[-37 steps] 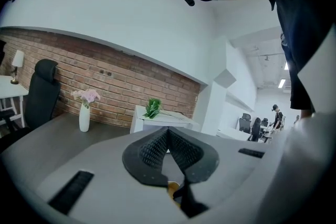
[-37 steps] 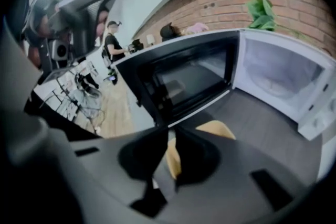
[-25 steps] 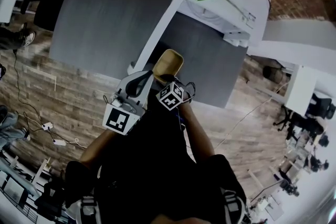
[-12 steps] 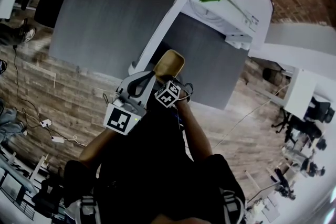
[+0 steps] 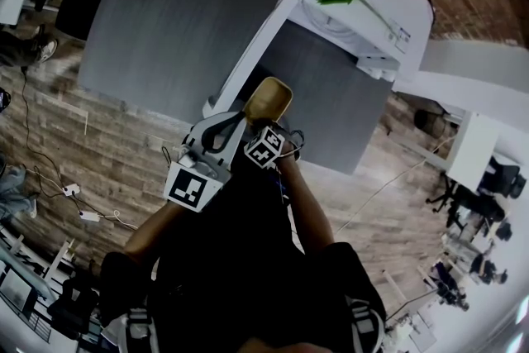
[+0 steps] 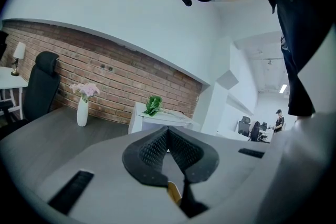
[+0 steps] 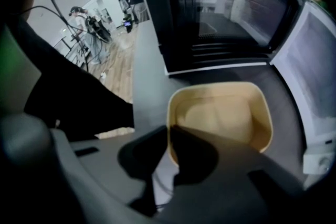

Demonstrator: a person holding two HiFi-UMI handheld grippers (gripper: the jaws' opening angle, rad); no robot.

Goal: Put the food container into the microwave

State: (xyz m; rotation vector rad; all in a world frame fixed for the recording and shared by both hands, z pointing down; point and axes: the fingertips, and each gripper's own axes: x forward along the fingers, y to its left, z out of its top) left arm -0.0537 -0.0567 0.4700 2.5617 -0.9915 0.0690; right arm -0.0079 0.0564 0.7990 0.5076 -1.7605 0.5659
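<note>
At the centre of the head view, the tan, round-cornered plastic food container (image 5: pixel 270 97) sticks out ahead of the right gripper (image 5: pixel 263 128). In the right gripper view that gripper (image 7: pixel 169 144) pinches the container's (image 7: pixel 220 113) left wall, one jaw inside the rim and one outside. The container looks empty and sits in the lower middle of the frame, over a grey surface. The black microwave (image 7: pixel 226 8) fills the upper right of that frame, just beyond the container. Its white-framed mesh door (image 7: pixel 310 76) appears swung open along the right edge, leaving the lit cavity exposed.

The left gripper (image 6: pixel 168 134) has its jaws pressed together on nothing, pointing toward a brick wall. In the head view it (image 5: pixel 216 132) lies just left of the container.

The step in hand looks like the carry toward the opening, with the container not yet inside. The next move likely calls for lifting it level over the cavity's front sill, pushing forward and setting it down before spreading the jaws.
</note>
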